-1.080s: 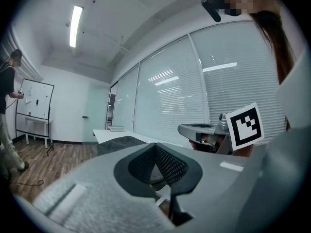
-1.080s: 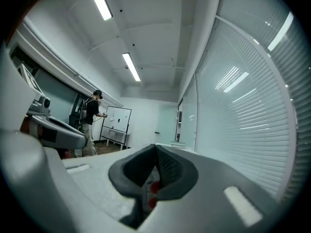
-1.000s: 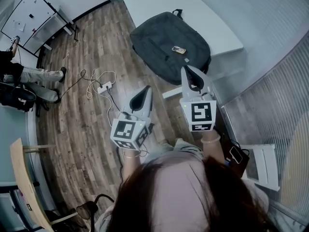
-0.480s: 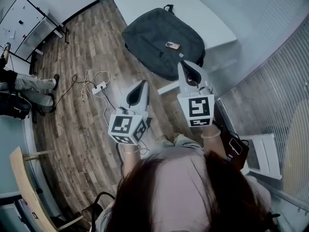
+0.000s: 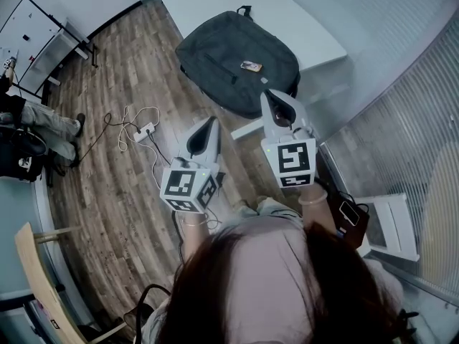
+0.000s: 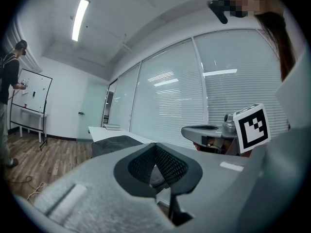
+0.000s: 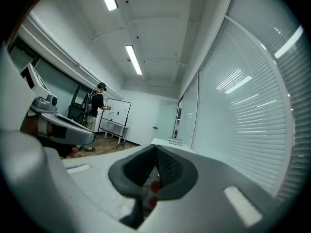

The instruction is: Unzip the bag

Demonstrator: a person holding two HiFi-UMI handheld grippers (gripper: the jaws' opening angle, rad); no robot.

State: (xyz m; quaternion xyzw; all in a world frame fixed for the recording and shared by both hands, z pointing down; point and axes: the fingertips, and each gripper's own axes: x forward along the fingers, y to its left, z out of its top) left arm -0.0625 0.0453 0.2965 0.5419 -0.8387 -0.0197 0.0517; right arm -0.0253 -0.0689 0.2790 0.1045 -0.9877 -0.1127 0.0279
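Bag (image 5: 237,56): dark, lying flat on white table (image 5: 308,31), near side overhanging the table's edge. Small rectangular label (image 5: 251,66) on top, print too small to read. Left gripper (image 5: 208,124) clenched on nothing, apart from bag. Right gripper (image 5: 271,97) likewise clamped empty, tip near bag's edge, contact unclear. Black-and-white square patterns on marker cubes (image 5: 290,160).

The bag (image 5: 237,63) is dark grey, nearly black, with a little brown patch (image 5: 250,67). The table (image 5: 308,31) is white. The floor (image 5: 122,192) is brown wood with long stripy planks. The left gripper (image 5: 206,124) and the right gripper (image 5: 275,97) are pale grey, and each cube (image 5: 188,187) has black-and-white squares. The window blinds (image 6: 170,101) have thin pale stripes.
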